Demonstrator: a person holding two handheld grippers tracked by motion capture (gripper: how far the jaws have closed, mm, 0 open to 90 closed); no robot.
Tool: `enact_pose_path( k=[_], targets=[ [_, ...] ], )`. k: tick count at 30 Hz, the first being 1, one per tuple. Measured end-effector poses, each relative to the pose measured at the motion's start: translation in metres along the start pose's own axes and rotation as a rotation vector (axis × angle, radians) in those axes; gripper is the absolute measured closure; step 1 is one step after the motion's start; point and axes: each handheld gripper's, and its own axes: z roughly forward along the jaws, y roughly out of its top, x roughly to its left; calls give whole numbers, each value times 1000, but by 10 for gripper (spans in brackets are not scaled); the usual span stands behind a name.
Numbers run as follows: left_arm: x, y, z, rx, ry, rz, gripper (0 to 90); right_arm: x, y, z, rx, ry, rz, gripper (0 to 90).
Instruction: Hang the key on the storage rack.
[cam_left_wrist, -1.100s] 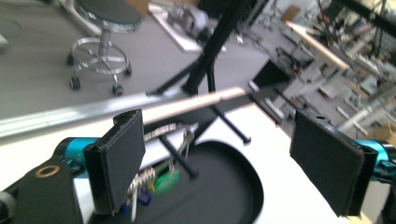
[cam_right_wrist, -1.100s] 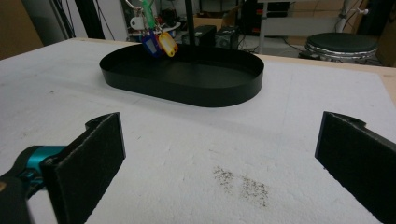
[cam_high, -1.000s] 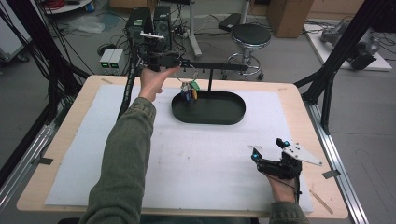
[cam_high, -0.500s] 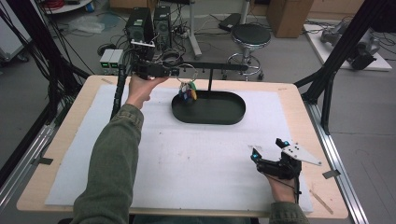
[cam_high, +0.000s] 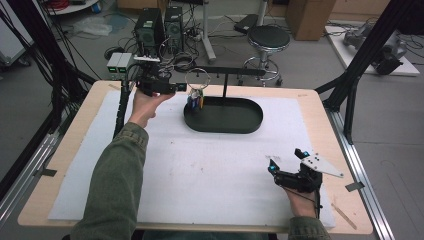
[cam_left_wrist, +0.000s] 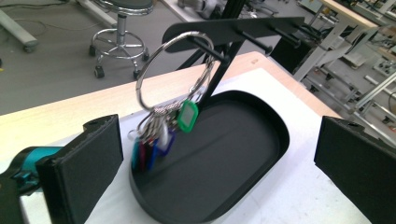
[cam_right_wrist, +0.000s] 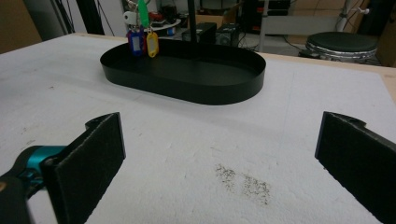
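Left gripper (cam_high: 181, 88): upper left of the high view, held level in the person's left hand (cam_high: 144, 106), jaws pointing right toward the key ring (cam_high: 198, 80). Its jaws have just been opening and now stand wide; nothing between them. In the left gripper view the two black pads sit at the lower left and lower right corners, with the ring hanging in the gap farther off, untouched.

Key ring: a large metal hoop, hung on a peg of the black rack (cam_high: 235, 73), at the rack's left end in the high view. Below the hoop hangs a bunch of plastic key tags (cam_left_wrist: 161, 135): green, blue, red and purple in the left gripper view; the right gripper view also shows a yellow one. The tags dangle over the left end of the black oval tray (cam_high: 227, 124), which forms the rack's base; whether they touch its floor I cannot tell.

Right gripper (cam_high: 286, 161): lower right of the high view, resting low over the white mat (cam_high: 200, 165) in the person's right hand (cam_high: 302, 202), well apart from the tray. Jaws wide, nothing held; in the right gripper view, bare mat with a dark smudge (cam_right_wrist: 243, 182) lies between the pads.

The mat covers most of the wooden tabletop (cam_high: 320, 100). Beyond the far edge: a round stool (cam_high: 268, 37) and computer towers (cam_high: 160, 25) on the floor.
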Motion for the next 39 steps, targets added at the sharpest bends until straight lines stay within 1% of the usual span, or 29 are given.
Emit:
enact_pose_path(
  k=[2, 3, 8, 12, 16, 23, 26, 28, 29, 31, 33, 37, 39],
  targets=[
    [-1, -4, -3, 5, 29, 30, 17, 0, 0, 0, 0, 0, 1, 5],
    [-2, -6, -4, 4, 34, 35, 17, 0, 0, 0, 0, 1, 3, 5],
    [-3, -18, -10, 14, 38, 47, 17, 0, 0, 0, 0, 2, 4, 5],
    [-5, -21, -14, 19, 27, 58, 17, 0, 0, 0, -3, 1, 2, 5],
    [-6, -25, -19, 22, 30, 69, 17, 0, 0, 0, -2, -1, 1, 5],
    [-8, -32, -30, 10, 40, 78, 17, 0, 0, 0, 2, -1, -1, 5],
    [-7, -37, -35, 17, 42, 80, 17, 0, 0, 0, 1, -3, -5, 5],
    [-5, -40, -39, 18, 35, 71, 17, 1, 0, 0, 5, -2, -2, 5],
    [-4, -41, -41, 22, 39, 73, 17, 0, 0, 0, -4, -1, -15, 5],
    [-4, -43, -45, 15, 40, 67, 17, 1, 0, 0, 6, 0, -1, 5],
    [-3, -46, -48, 10, 47, 69, 17, 1, 0, 0, 6, -1, -4, 5],
    [-1, -53, -55, 11, 44, 63, 17, 1, 0, 0, 5, -1, -6, 5],
    [0, -57, -57, 4, 48, 59, 17, 1, 0, 0, 5, -1, -4, 5]
  ],
)
